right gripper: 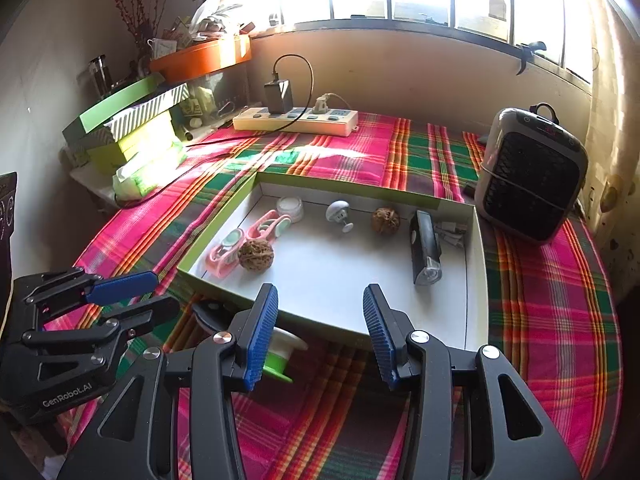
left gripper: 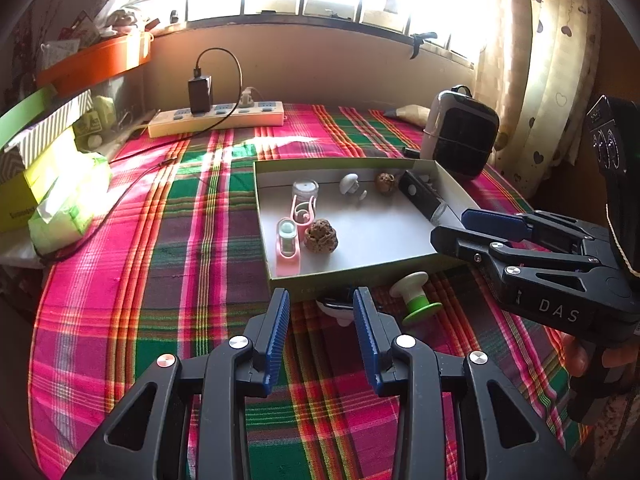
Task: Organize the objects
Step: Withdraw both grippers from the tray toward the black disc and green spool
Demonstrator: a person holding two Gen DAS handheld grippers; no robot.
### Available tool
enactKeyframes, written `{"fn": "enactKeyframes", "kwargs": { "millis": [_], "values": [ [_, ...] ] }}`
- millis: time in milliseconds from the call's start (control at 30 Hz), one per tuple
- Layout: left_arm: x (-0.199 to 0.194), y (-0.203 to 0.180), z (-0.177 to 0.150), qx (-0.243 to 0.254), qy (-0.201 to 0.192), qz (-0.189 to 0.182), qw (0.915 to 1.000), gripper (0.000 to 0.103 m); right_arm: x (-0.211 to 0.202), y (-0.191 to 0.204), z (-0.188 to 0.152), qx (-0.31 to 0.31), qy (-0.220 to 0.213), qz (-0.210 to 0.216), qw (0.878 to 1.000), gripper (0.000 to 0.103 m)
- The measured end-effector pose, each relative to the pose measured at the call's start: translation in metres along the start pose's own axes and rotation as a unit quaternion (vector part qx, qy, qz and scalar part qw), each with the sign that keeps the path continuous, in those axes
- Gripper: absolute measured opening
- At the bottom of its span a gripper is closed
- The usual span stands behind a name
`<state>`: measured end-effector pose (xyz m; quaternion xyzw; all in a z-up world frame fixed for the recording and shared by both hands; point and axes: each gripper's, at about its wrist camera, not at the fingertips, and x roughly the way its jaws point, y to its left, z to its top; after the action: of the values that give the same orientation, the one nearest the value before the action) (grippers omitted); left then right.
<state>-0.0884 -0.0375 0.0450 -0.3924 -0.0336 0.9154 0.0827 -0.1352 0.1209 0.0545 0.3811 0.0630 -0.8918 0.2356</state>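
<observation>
While both ribbed tongs, left (left gripper: 322, 308) and right (right gripper: 320, 312), gape, wrinkled walnut (right gripper: 256, 255), shallow cardboard tray (right gripper: 476, 280).

Home — heart-print curtain (left gripper: 556, 80), plaid tablecloth (left gripper: 192, 240).

A shallow tray (right gripper: 224, 236) sits mid-frame on the cloth-covered surface (right gripper: 552, 300). Inside it, two clips (right gripper: 248, 240) and a walnut (right gripper: 256, 255) lie at the left, a small jar (right gripper: 291, 208) at the upper left, a mushroom-shaped knob (right gripper: 338, 212) and a second walnut (right gripper: 385, 221) along the far wall, and a flashlight (right gripper: 426, 252) at the right. A spool (left gripper: 416, 296) lies before the tray's near wall. A power strip (right gripper: 296, 120) sits behind the tray, and a heater (right gripper: 532, 176) stands to its upper right.
</observation>
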Motion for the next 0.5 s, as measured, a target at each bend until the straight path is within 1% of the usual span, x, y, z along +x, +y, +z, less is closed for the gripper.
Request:
{"fn": "enactKeyframes", "kwargs": {
  "millis": [100,167,333,400,433,500],
  "values": [
    [0.0,0.001,-0.006,-0.003,0.004,-0.005,1.0,0.032,-0.001,0.0,-0.009,0.012,0.002,0.002,1.0,0.046],
    [0.001,0.003,-0.009,-0.005,0.006,-0.007,0.9999,0.032,-0.002,0.002,-0.014,0.01,0.0,0.0,1.0,0.046],
    [0.005,0.01,-0.016,-0.02,0.013,-0.009,0.9997,0.033,0.002,0.009,-0.024,0.009,0.006,0.012,1.0,0.046],
    [0.006,0.012,-0.018,-0.025,0.016,-0.01,0.9995,0.033,0.006,0.011,-0.027,0.01,0.011,0.018,1.0,0.051],
    [0.007,0.014,-0.018,-0.027,0.018,-0.011,0.9994,0.033,0.008,0.013,-0.028,0.008,0.014,0.019,1.0,0.056],
    [0.008,0.016,-0.02,-0.031,0.019,-0.012,0.9993,0.033,0.01,0.018,-0.029,0.002,0.015,0.021,1.0,0.058]
  ]
}}
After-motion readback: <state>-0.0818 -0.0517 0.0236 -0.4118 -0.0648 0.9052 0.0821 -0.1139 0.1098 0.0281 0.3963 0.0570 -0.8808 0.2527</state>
